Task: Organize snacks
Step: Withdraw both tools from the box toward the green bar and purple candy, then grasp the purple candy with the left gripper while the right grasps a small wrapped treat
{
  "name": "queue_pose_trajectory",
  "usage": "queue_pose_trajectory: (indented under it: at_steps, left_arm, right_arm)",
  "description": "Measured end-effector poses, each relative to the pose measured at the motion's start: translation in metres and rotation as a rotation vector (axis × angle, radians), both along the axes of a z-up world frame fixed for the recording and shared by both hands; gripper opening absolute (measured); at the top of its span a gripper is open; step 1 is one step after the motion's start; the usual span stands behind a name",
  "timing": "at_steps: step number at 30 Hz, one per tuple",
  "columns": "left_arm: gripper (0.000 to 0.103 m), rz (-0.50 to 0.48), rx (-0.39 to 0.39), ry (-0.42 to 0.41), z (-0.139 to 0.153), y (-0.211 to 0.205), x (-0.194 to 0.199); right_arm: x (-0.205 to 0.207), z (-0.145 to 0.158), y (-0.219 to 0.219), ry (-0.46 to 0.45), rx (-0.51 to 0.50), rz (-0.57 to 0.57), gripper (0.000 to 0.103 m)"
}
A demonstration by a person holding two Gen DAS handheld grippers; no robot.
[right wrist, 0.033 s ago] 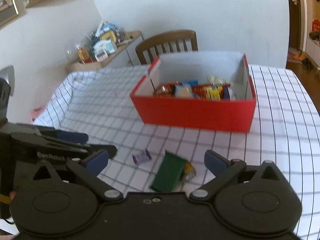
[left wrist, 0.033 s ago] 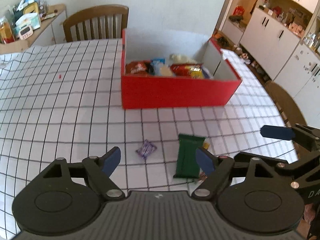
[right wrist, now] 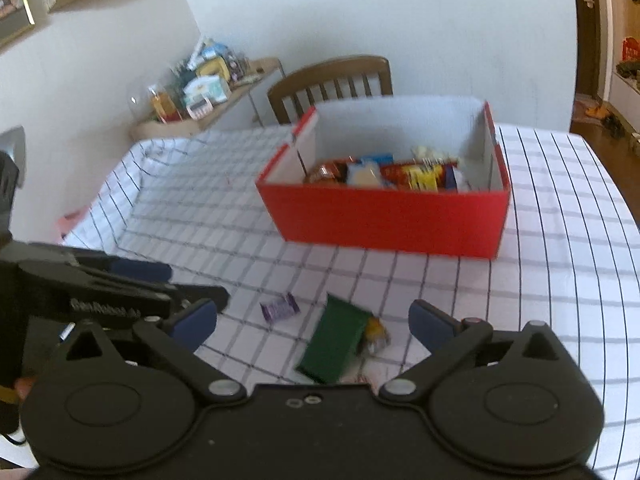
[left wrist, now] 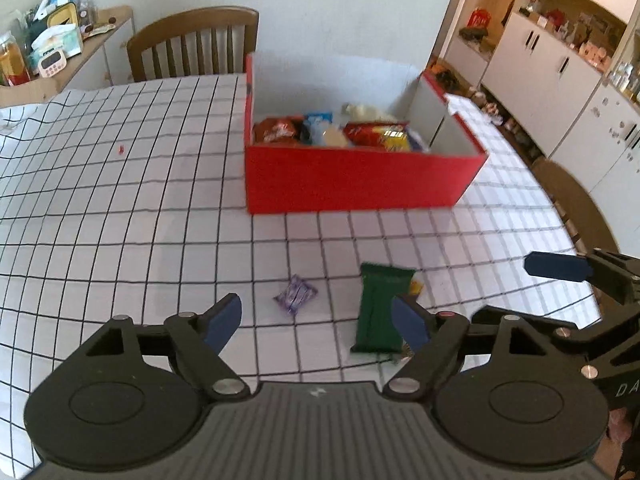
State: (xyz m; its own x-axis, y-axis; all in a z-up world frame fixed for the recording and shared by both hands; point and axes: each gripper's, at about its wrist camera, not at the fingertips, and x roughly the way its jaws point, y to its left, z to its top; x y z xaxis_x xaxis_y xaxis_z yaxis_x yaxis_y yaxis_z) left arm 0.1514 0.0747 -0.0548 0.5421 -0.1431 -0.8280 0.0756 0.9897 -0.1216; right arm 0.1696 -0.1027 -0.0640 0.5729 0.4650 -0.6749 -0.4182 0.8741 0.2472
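home dining room: checked tablecloth [left wrist: 120,208], wooden chair [left wrist: 192,54], white cabinets [left wrist: 560,80]

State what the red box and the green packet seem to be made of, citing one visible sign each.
Red box: probably cardboard with a matte finish, given its thin flat walls and plain white inside. Green packet: likely plastic film wrapper, with a crimped end and slight sheen.

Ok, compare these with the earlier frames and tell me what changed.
Nothing visibly changed. The left gripper and right gripper are both open and empty, as before. The green packet, the purple candy and the small yellow snack lie where they were on the checked tablecloth, and the red box has not moved.
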Motion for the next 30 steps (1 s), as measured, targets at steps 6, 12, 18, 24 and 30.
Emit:
queue_pose_trajectory:
  at_steps: [6,12,18,24,30]
  left_arm:
    - [0.082,0.003,0.038,0.064,-0.027,0.005,0.009]
    - [0.082,0.008,0.062,0.107,-0.054,0.006,0.025]
    - [0.082,0.007,0.089,0.124,-0.072,0.002,0.040]
    - [0.082,-0.012,0.147,0.133,-0.090,-0.006,0.056]
    - [0.077,-0.011,0.146,0.153,-0.105,-0.003,0.069]
  right_arm:
    - [0.000,-0.033,-0.008,0.080,-0.029,-0.027,0.102]
    - [0.006,-0.065,-0.010,0.143,-0.072,-0.046,0.093]
    - [0.014,-0.085,-0.002,0.177,-0.120,-0.027,0.082]
    - [0.020,-0.095,0.009,0.185,-0.170,0.013,0.069]
    - [0.022,-0.100,0.015,0.173,-0.206,0.046,0.060]
